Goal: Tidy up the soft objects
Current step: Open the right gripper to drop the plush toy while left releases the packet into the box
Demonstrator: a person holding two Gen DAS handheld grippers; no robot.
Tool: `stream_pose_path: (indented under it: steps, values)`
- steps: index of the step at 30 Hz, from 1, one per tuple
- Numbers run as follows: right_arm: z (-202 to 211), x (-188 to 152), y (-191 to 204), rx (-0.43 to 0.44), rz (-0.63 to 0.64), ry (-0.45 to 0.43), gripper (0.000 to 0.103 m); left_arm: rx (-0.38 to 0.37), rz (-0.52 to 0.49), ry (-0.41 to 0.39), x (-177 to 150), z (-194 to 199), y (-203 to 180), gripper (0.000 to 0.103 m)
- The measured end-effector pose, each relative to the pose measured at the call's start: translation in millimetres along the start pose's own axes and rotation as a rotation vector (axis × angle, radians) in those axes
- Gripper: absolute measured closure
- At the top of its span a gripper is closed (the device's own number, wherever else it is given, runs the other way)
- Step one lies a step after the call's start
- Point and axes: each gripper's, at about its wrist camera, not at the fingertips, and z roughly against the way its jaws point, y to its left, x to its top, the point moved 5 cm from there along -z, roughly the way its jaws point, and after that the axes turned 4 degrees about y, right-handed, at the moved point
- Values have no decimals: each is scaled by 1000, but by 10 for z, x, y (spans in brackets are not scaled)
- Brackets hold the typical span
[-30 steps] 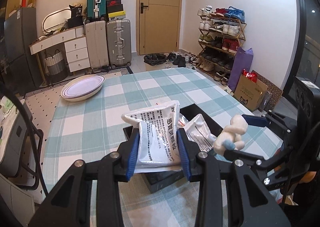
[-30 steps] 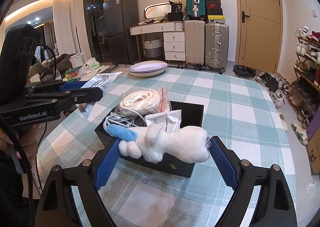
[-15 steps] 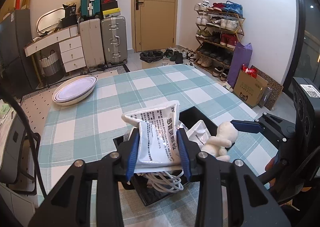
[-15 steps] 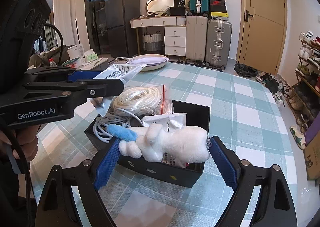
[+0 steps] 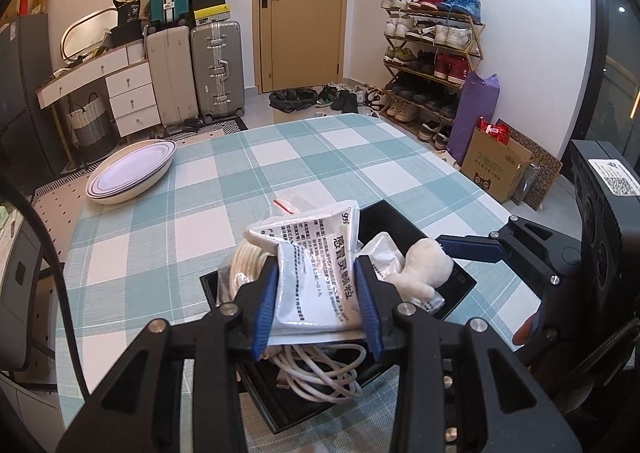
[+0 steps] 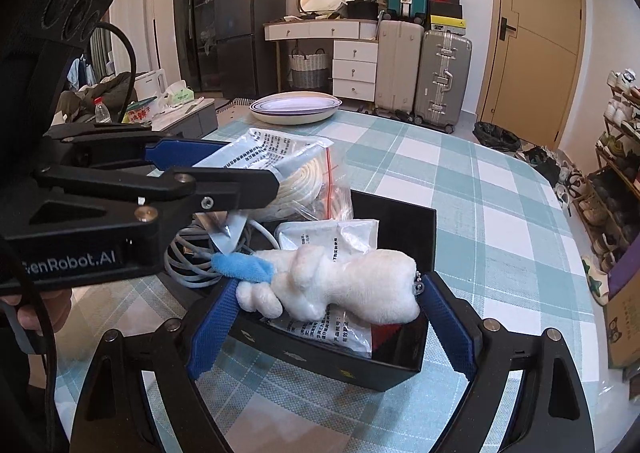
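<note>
1. Crinkly white foil is what I have in the left gripper (image 5: 316,303): a printed medicine sachet (image 5: 316,273) clenched between the blue pads, sitting centre-low in the left wrist view, over the near end of the black box (image 5: 404,219).
2. In the right wrist view the right gripper (image 6: 328,293) spans a white plush toy (image 6: 340,285) lengthwise, jaws wide, one pad at its blue scarf end and the other at its keychain end. I judge it grasped, since it sits in mid-air above the box's near wall, just right of centre.
3. The box (image 6: 400,213) rests on the checked tablecloth (image 6: 500,213) and already holds a bagged coil of white cord (image 6: 304,181), a loose grey cable (image 6: 192,261) and more sachets (image 6: 332,233).
4. Both tools look poised to drop their loads into the box, so I take the task as well along.
5. What worries me:
   - The two grippers crowd each other at the left of the right wrist view; releasing together could knock one load off the other.
   - The box is nearly full. The plush is long and springy, so if I let go with it lying across the rim it may roll out onto the cloth.
   - The sachet is slick and stiff; dropped on the cord coil, it may slide over the side.
   - The loose cable loops near the left fingers could snag on withdrawal and drag the contents out.
</note>
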Motion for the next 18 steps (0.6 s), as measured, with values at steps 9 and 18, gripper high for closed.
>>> stream_pose_path:
  steps: [9, 18]
  values:
    - [-56, 36, -16, 12, 15, 0, 9, -9, -5, 7, 15, -39, -20, 66]
    - [98, -50, -70, -31, 11, -30, 1, -17, -22, 9, 31, -85, -70, 62]
